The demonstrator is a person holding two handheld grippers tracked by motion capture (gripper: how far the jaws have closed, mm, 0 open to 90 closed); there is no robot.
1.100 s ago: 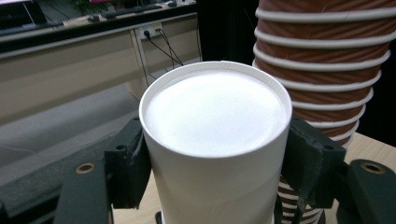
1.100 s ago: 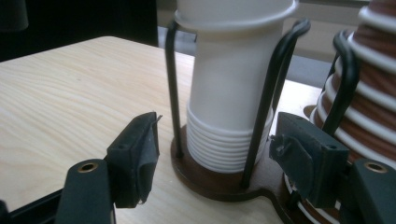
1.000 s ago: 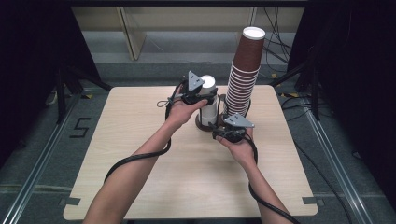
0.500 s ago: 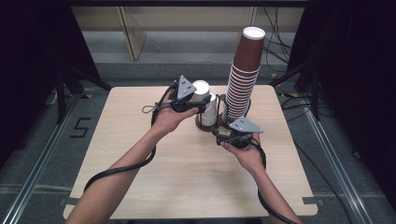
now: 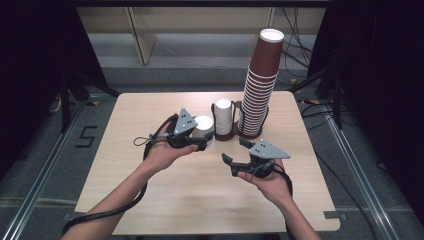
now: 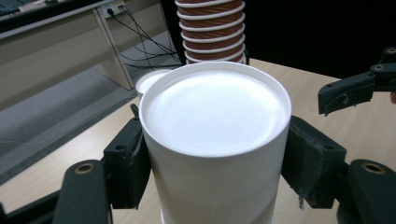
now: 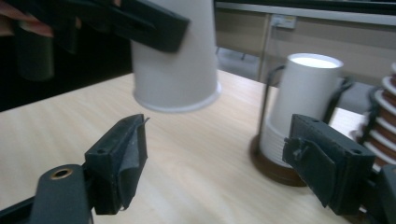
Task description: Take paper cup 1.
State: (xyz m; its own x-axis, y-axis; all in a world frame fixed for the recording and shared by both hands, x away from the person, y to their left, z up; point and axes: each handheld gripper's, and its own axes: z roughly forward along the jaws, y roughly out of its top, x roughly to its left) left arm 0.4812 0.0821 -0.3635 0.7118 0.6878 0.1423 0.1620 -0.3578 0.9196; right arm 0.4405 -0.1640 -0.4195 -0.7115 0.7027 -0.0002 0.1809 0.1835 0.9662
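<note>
Right gripper (image 5: 237,151): nearest the person, held low over the wooden table (image 5: 150,200); jaws spread wide with nothing between them, pointing toward the lifted cup.
Left gripper (image 5: 200,141): jaws pinched on the sides of a white cup (image 5: 202,127), which it carries inverted, closed base up and open rim down, clear of the table.
Key relation: the white cup's long axis is near vertical; it hangs just beyond and left of the right gripper's open jaws, so the left hand alone has it.
White stack (image 5: 223,117): inverted white cups in a wire holder, behind the grippers.
Brown stack (image 5: 260,85): tall tower of brown cups beside it, farthest back.
</note>
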